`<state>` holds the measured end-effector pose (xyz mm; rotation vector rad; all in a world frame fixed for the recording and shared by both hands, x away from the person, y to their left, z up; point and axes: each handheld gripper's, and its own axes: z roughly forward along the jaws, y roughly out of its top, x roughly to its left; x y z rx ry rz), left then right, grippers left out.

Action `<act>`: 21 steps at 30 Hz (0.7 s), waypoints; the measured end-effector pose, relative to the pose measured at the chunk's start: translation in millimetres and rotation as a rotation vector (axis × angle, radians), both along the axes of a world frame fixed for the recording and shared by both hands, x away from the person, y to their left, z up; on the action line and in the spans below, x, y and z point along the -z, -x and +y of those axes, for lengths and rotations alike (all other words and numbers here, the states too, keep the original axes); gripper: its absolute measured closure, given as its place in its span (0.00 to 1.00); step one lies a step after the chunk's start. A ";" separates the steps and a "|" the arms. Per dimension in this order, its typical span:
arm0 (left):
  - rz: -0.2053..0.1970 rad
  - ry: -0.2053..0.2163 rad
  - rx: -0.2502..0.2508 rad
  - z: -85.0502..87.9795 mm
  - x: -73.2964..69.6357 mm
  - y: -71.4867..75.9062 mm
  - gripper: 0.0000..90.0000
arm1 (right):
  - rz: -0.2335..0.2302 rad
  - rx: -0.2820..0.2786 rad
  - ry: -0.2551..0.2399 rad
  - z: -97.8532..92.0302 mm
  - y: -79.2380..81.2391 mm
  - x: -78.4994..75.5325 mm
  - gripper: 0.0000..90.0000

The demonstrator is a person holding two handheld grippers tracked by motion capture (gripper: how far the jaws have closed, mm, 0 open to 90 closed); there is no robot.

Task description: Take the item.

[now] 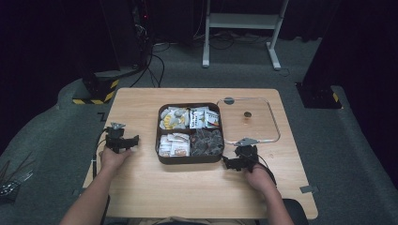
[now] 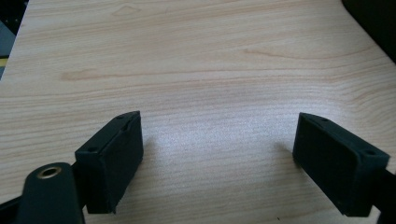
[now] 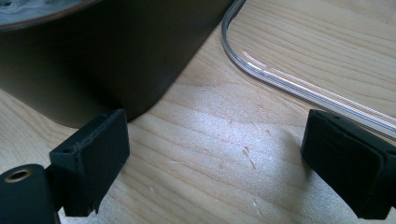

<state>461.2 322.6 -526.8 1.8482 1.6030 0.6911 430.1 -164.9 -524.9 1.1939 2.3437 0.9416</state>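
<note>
the right gripper point(image 1: 240, 158), jaws spread and empty, is sitting nearest the clear square plastic lid point(image 1: 248, 121) lying beside the dark four-compartment snack tray point(image 1: 189, 159); the left gripper point(image 1: 120, 138) is resting released too.

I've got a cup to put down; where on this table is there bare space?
The near strip of table between the person's two hands is free, as is the far-left corner beyond the left gripper. The middle is crowded: snack box, clear lid beside it, right gripper at its corner.
</note>
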 end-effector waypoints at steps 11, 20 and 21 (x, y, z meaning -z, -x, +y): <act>0.066 0.063 0.045 6.6 -12.0 -4.4 0.32 | 0.000 0.000 0.000 0.0 0.0 0.0 0.09; 0.025 0.051 0.116 -6.0 -28.9 -3.1 0.36 | 0.001 0.001 0.000 0.0 0.0 0.0 0.09; 0.026 0.051 0.121 -6.7 -29.6 -3.3 0.36 | 0.001 0.001 0.000 0.0 0.0 0.0 0.09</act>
